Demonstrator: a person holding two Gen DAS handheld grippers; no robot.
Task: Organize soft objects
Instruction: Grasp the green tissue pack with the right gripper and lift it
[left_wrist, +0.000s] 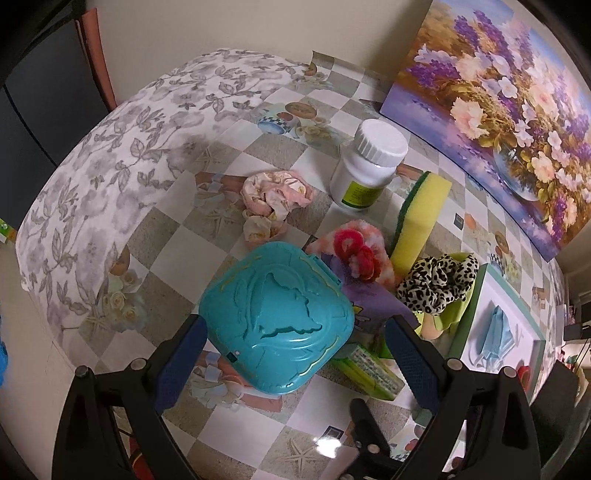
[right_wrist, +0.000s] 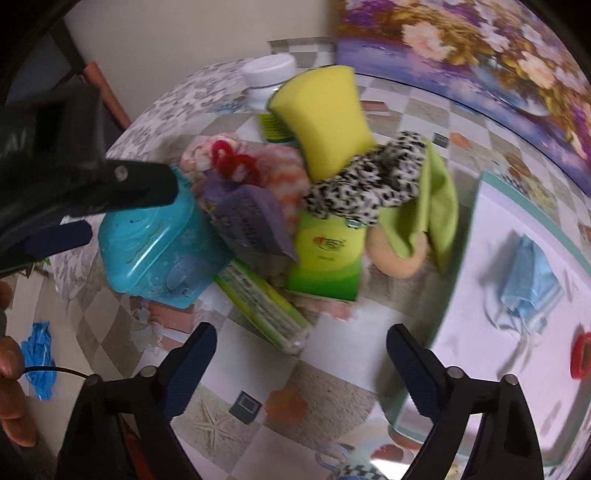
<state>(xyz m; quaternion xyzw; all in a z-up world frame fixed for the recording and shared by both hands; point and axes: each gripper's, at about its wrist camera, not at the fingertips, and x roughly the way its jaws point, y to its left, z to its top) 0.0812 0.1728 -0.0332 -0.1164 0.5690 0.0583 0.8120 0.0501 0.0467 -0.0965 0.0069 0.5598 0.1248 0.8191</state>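
- Worktop (left_wrist: 236, 155): glossy checked oilcloth, grey and white squares printed with starfish, cups and roses; a grey-leaf floral cloth (left_wrist: 110, 155) drapes its far-left corner.
- Floral painting (left_wrist: 517, 110), purple and pink blooms, leans against the cream wall on the right.
- Soft things heaped mid-worktop: yellow sponge (left_wrist: 421, 218) with green scouring back, waisted block, propped on edge, long axis running near to far; leopard-print scrunchie (left_wrist: 439, 280), ruffled fabric, just near of the sponge, lying on a lime-green cloth (left_wrist: 454, 314); red scrunchies (left_wrist: 358, 254) on a fuzzy pink-orange piece (left_wrist: 373, 236).
- Crumpled pale pink fabric (left_wrist: 277, 195) lies apart, to the far left of the heap.
- White plastic bottle (left_wrist: 369, 162), ribbed cap, upright, far of the heap.
- Teal plastic case (left_wrist: 277, 321), rounded square with embossed lid, near-left of the heap.
- White tray (right_wrist: 480, 258) with green rim on the right holds a folded blue face mask (right_wrist: 528, 280).
- Left gripper (left_wrist: 295, 365): jaws spread either side of the teal case, pads not visibly pressing.
- Right gripper (right_wrist: 301, 365): jaws wide, nothing between them, over bare worktop near the heap.
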